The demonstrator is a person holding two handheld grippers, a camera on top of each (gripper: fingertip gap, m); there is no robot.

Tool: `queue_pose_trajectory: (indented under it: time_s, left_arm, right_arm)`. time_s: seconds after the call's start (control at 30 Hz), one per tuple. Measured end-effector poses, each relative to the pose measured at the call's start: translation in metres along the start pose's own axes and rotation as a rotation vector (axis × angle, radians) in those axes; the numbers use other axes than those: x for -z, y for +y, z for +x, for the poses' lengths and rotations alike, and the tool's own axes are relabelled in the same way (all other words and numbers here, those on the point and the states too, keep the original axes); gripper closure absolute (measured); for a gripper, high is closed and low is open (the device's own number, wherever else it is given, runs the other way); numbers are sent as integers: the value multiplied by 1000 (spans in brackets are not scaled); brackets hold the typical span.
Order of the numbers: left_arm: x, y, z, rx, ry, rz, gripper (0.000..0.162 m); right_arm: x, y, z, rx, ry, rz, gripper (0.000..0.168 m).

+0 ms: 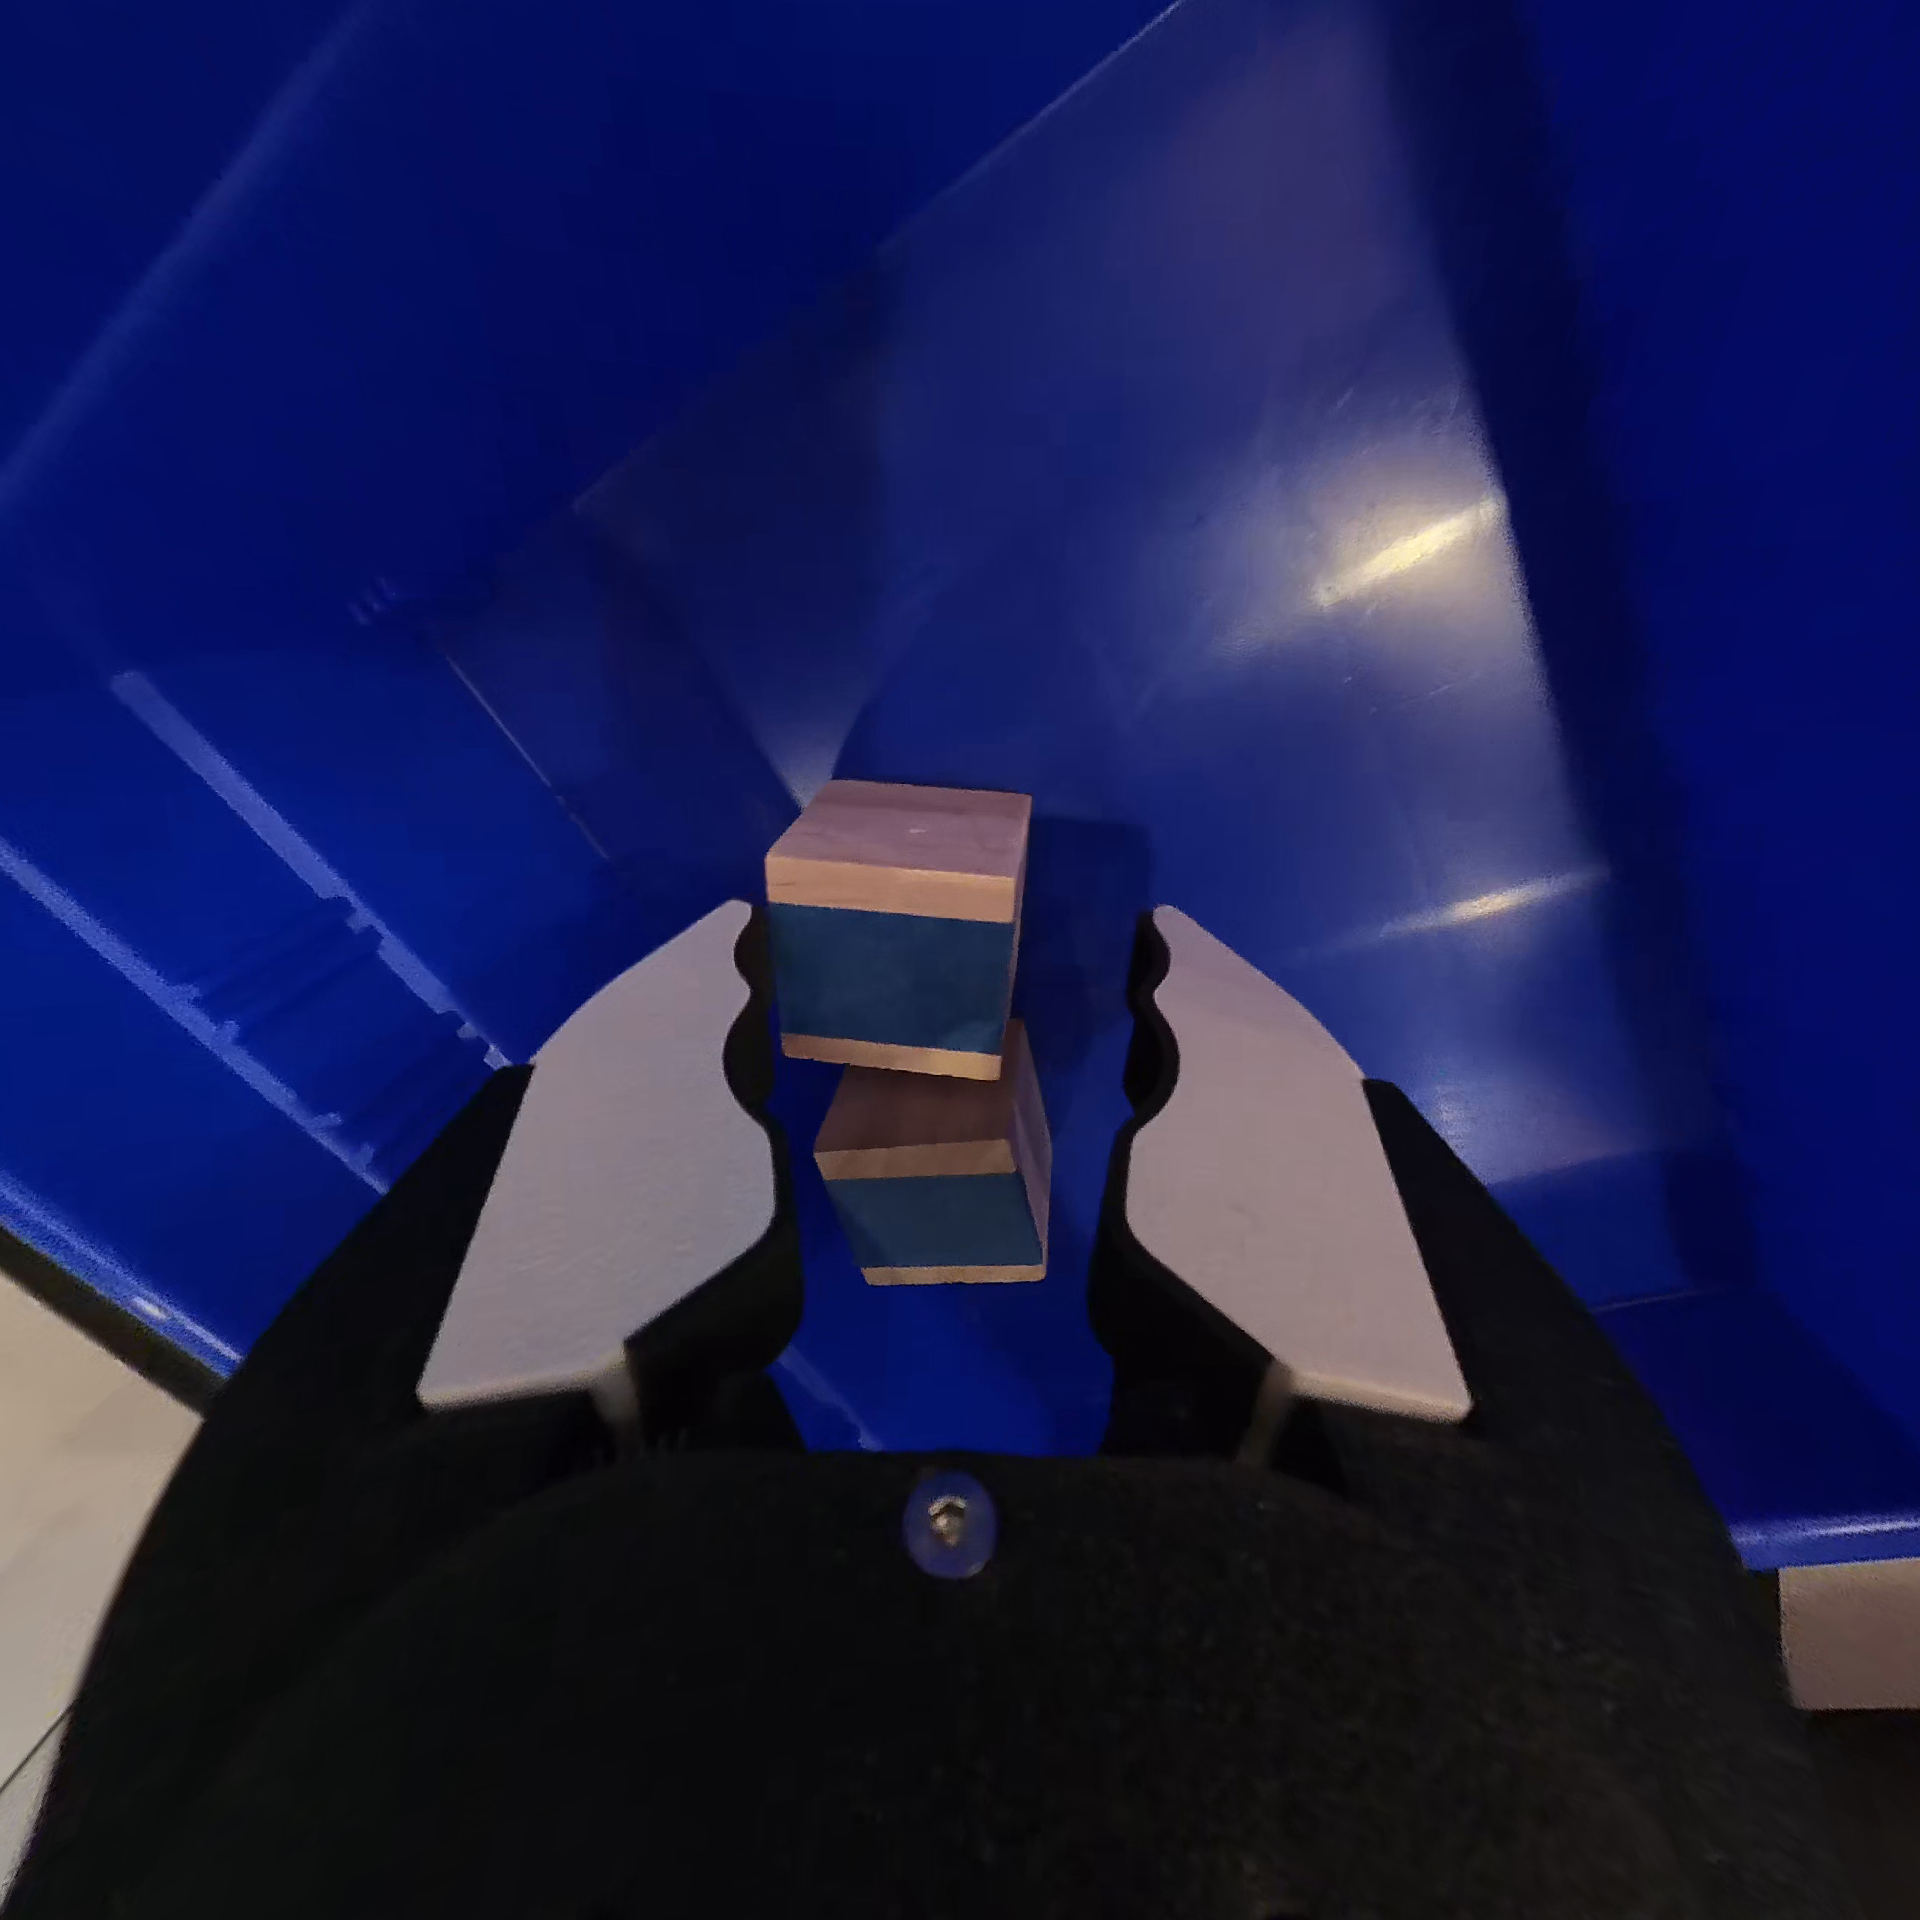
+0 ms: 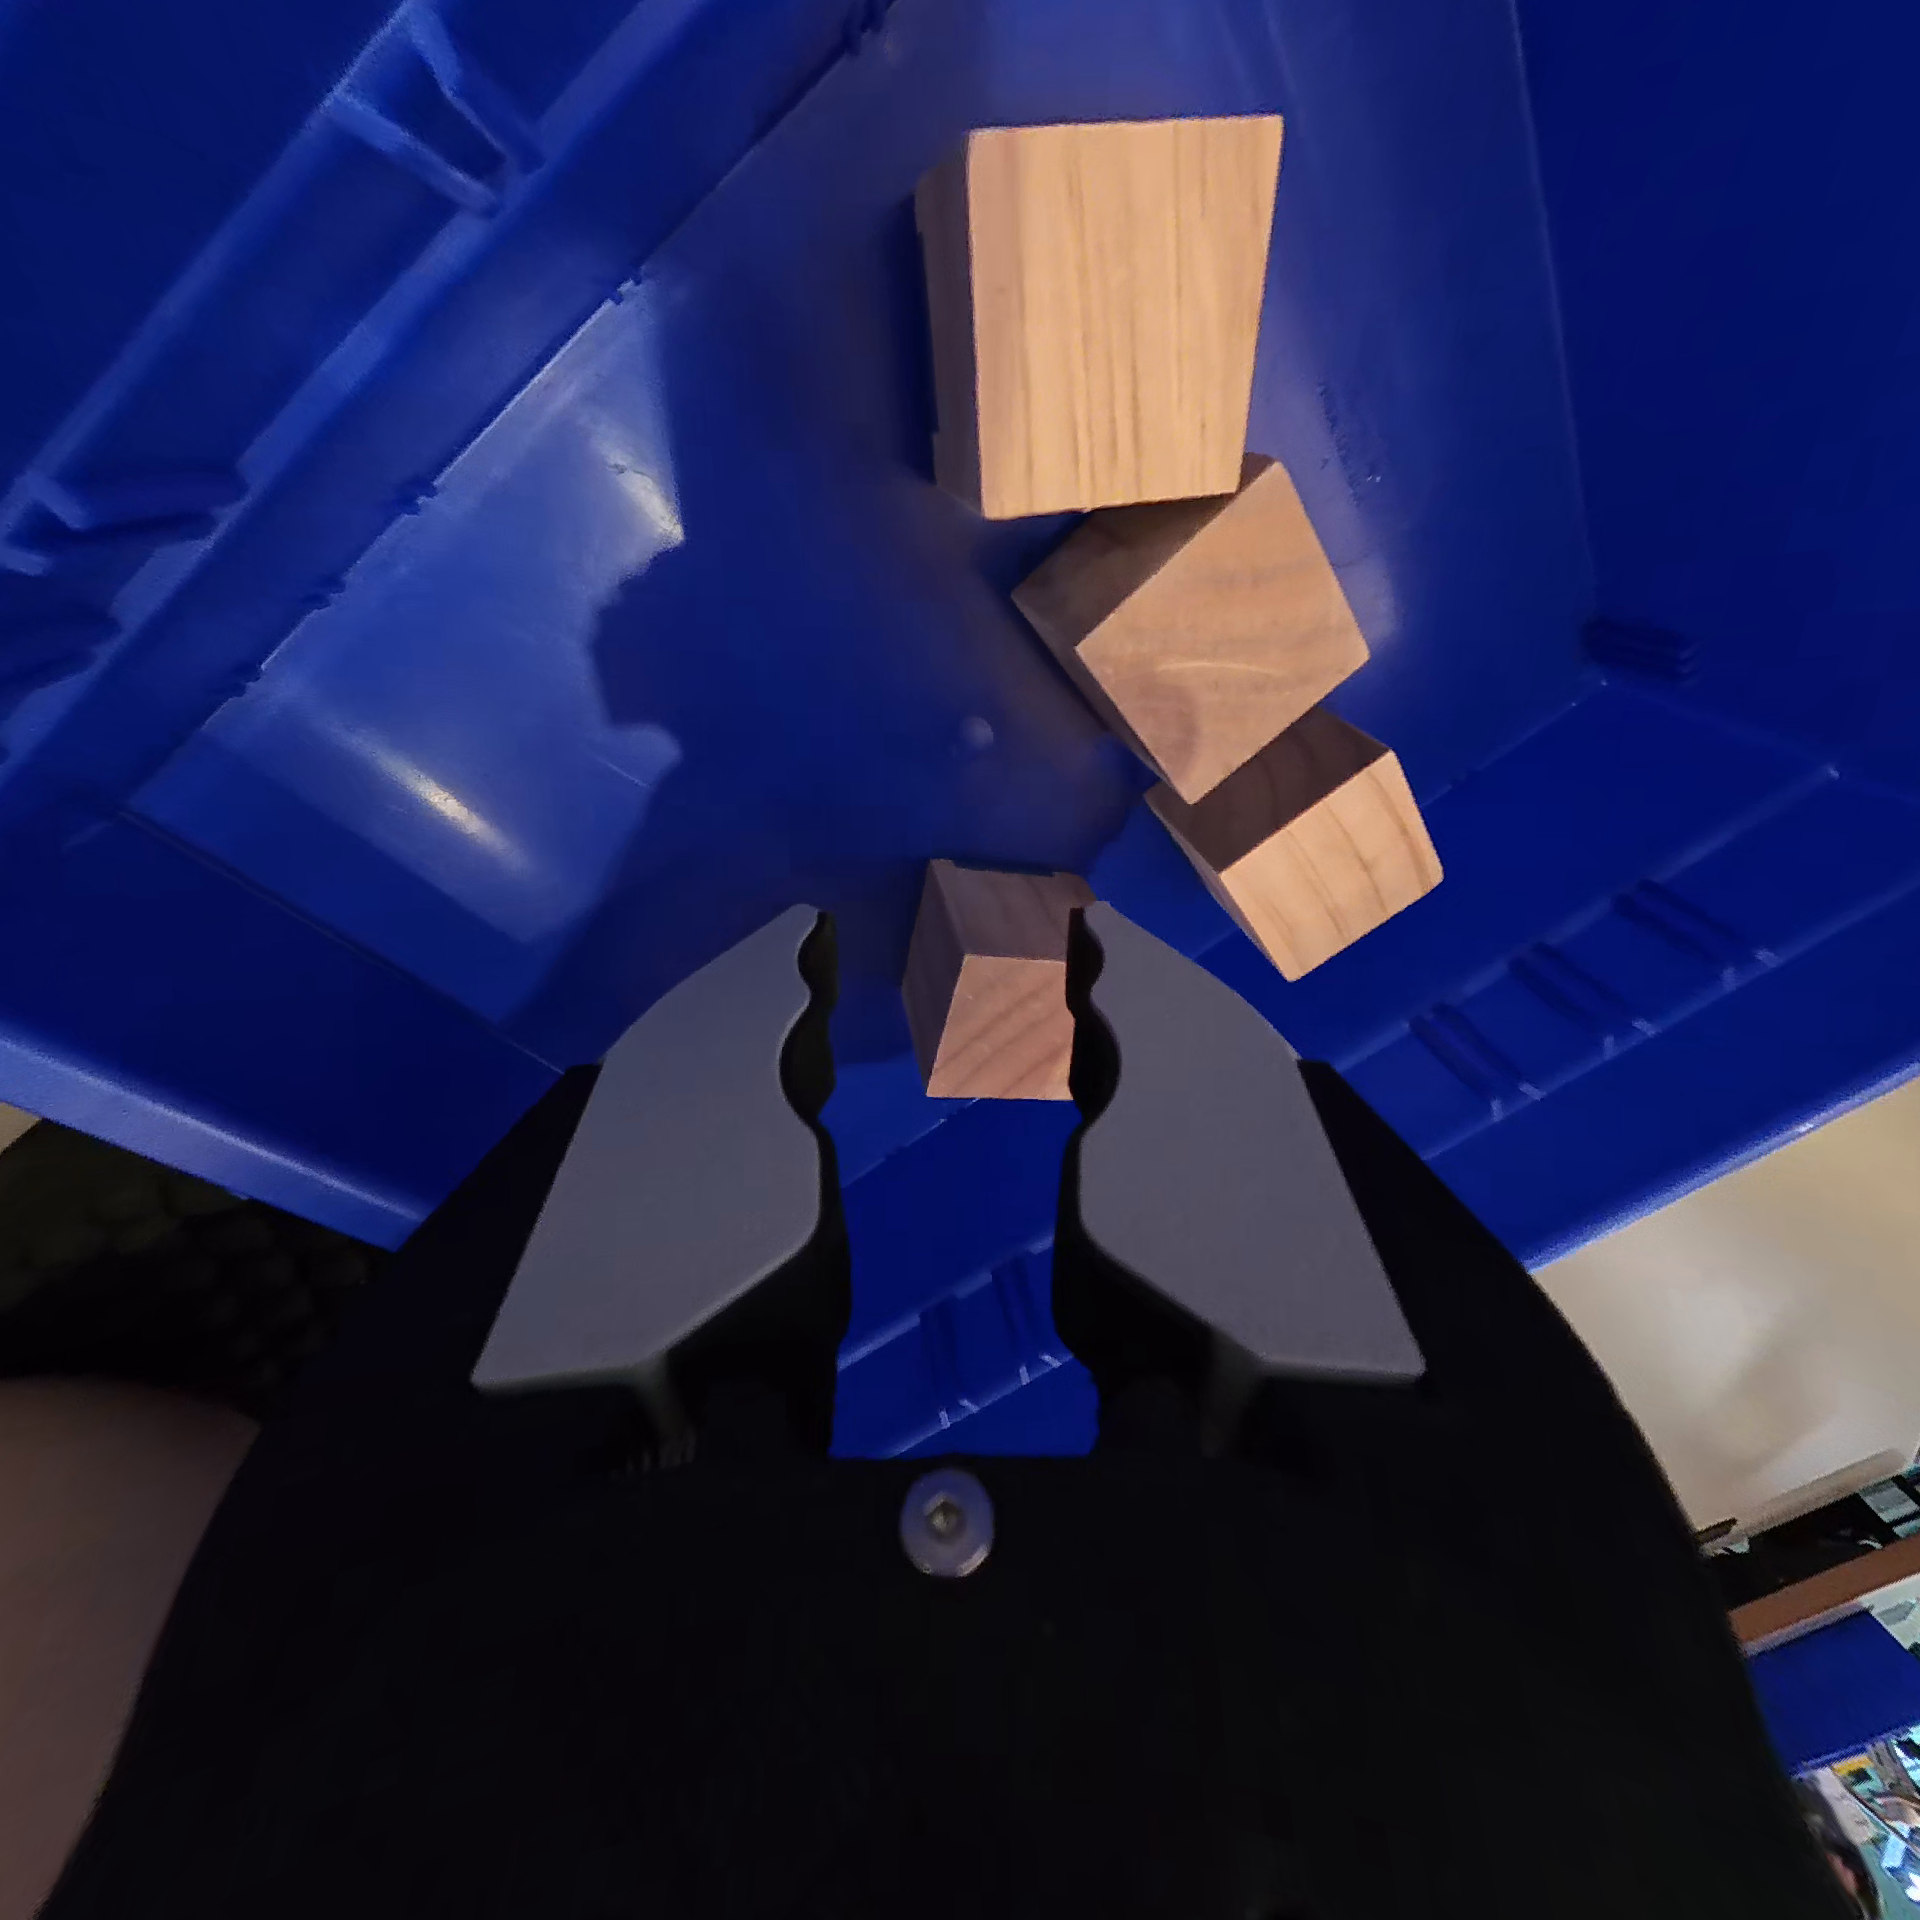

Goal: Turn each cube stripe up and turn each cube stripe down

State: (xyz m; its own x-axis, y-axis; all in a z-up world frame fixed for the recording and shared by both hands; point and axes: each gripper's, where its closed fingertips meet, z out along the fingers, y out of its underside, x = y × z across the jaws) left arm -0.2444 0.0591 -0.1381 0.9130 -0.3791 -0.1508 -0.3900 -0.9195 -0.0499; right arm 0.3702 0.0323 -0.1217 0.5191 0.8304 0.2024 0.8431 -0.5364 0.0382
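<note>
In the left wrist view two wooden cubes lie on the floor of a blue bin (image 1: 1299,520). The farther cube (image 1: 899,925) and the nearer cube (image 1: 935,1195) each show a blue stripe on the side facing me. My left gripper (image 1: 945,935) is open around them, and neither finger touches them. In the right wrist view several wooden cubes show only plain wood faces. One small cube (image 2: 987,987) sits between the fingers of my open right gripper (image 2: 951,920), against the right finger and apart from the left one.
Three more plain-faced cubes (image 2: 1112,312), (image 2: 1195,623), (image 2: 1309,842) lie in a touching row beyond the right gripper. Ribbed blue bin walls (image 2: 312,312) enclose both grippers. A pale floor (image 1: 83,1455) and a white block (image 1: 1849,1631) show outside the bin.
</note>
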Motion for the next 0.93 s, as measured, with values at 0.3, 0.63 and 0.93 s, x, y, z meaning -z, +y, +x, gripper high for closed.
queue_pose_trajectory:
  time_s: [0.3, 0.63, 0.93]
  left_arm:
    - [-5, 1, 3, 38, 64, -27, 116]
    - [94, -43, 57, -48, 376, 434, 116]
    - [276, -34, 207, -461, 1149, 969, 117]
  right_arm:
    - [-1, -1, -3, 12, -3, -12, 125]
    - [81, -6, 34, -140, 355, 174, 129]
    - [269, -158, -84, 229, 463, 1424, 98]
